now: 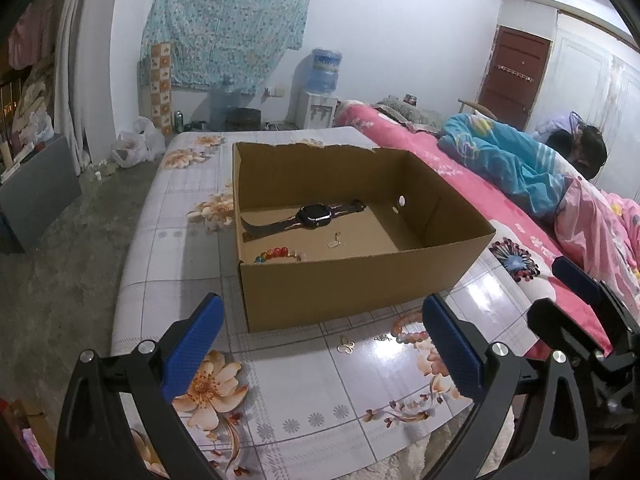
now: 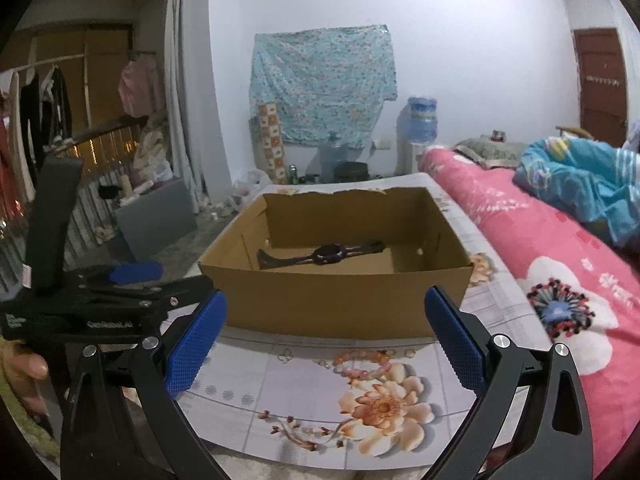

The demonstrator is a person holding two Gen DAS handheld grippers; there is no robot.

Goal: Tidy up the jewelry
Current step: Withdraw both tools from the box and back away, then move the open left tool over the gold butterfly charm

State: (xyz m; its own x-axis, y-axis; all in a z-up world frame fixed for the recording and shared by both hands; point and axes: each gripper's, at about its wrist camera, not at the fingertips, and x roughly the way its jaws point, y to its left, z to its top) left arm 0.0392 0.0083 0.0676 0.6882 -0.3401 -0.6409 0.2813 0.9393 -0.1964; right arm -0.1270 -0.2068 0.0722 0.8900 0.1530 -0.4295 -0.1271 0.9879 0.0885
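I'm holding both units short of the cardboard box point(image 1: 360, 280) on the bench point(image 1: 280, 420). Left gripper point(image 1: 320, 344) and right gripper point(image 2: 326, 344) are both spread wide, carrying nothing. Watch point(image 1: 314, 216), bead string point(image 1: 276, 255) and small charm point(image 1: 335, 240) are lying inside the box. Pink bead bracelet point(image 2: 362, 362) and gold butterfly piece point(image 1: 345, 346) are lying outside, just beside the front wall. My judgement: mid-task; nxt move calls for lowering the right gripper over the bracelet and closing.
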